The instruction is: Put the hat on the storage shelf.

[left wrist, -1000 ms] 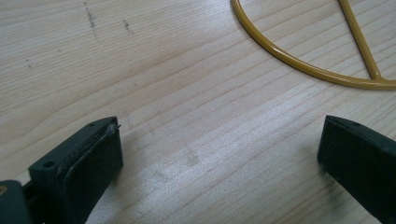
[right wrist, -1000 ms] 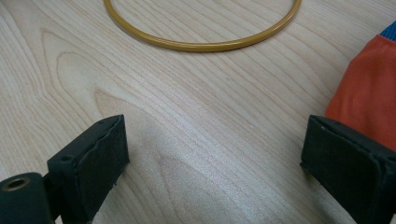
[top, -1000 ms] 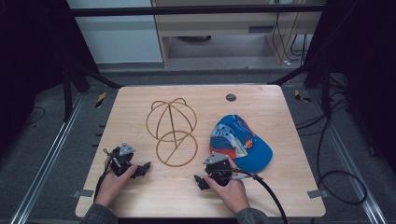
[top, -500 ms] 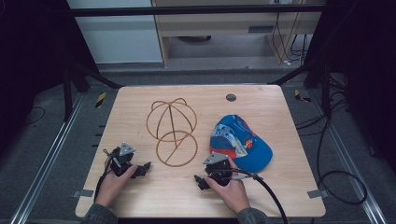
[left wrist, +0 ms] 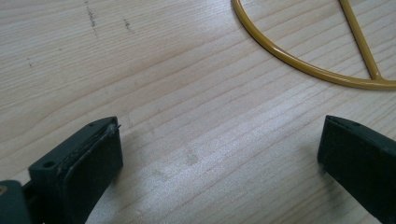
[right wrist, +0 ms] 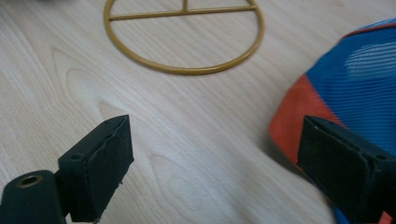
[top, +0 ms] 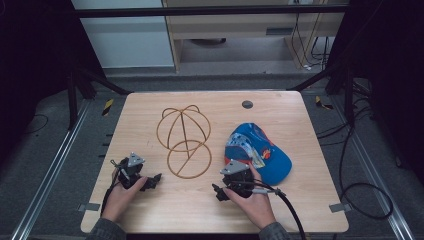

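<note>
Both grippers low on the near edge of the wooden surface (top: 300, 120), one in each of the person's hands. Compared with the pictures from a second and half a second back, nothing has shifted: hands, wire frame and cap all sit where they were. Reads as a pause before the work begins, not a step under way.

Left gripper (top: 150, 181) rests near the front left corner, pointing toward the wire frame (top: 184, 141). Its fingers (left wrist: 93, 158) are spread wide, released, bare wood between them. In the left gripper view the frame's yellow ring (left wrist: 299, 65) lies ahead and off to one side, apart from the fingers.

Right gripper (top: 220, 192) lies front centre, also released; its fingers (right wrist: 105, 158) stand well apart with nothing between them. In the right gripper view the blue and orange cap (right wrist: 355, 88) sits just beside the far finger, its edge close but, as far as I can tell, not touched.

Cap (top: 257, 152) lies flat on the surface, right of the wire frame and near it, just beyond the right hand (top: 255, 205). Frame is a domed cap-shaped stand with a round base, standing mid-surface.

Judgement: the likely job is seating the cap on the frame. Not yet started; cap ungrasped, frame bare. The right gripper is best placed to take the cap first.
</note>
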